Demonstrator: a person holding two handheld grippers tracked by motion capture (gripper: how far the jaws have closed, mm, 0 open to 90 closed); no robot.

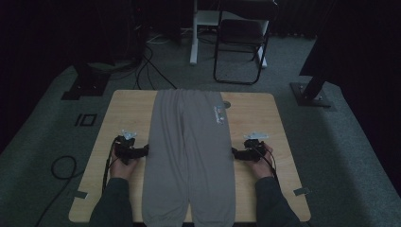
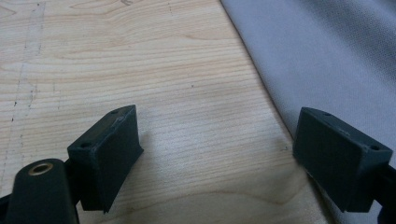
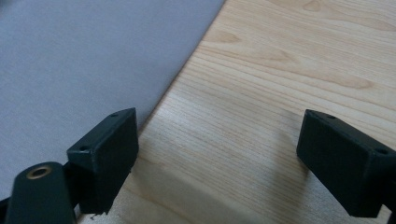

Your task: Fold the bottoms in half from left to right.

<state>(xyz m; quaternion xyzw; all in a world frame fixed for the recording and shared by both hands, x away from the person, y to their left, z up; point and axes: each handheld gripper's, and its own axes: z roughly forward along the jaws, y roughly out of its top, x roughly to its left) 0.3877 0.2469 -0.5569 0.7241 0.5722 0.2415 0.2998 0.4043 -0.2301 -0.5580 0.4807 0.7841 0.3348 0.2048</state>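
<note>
A pair of grey trousers lies flat down the middle of the wooden table in the high view, with the waistband at the far edge in the upper centre of the frame and the two legs running toward the bottom edge. A small patch of print sits near the upper right of the cloth.

The left gripper shows at centre left of the high view, held low over the wood with its tip just at the left edge of the trousers. In the left gripper view its jaws stand wide apart with nothing between them; bare wood fills the gap, the trousers take up the upper right of that frame, and the jaw at the right of the frame sits over the cloth's edge.

The right gripper shows at centre right of the high view, just at the right edge of the trousers. In the right gripper view its jaws are likewise spread and empty, with the cloth in the upper left and wood to the right. Whether either gripper touches the cloth I cannot tell.

A folding chair stands on the floor beyond the table, at the top centre.
</note>
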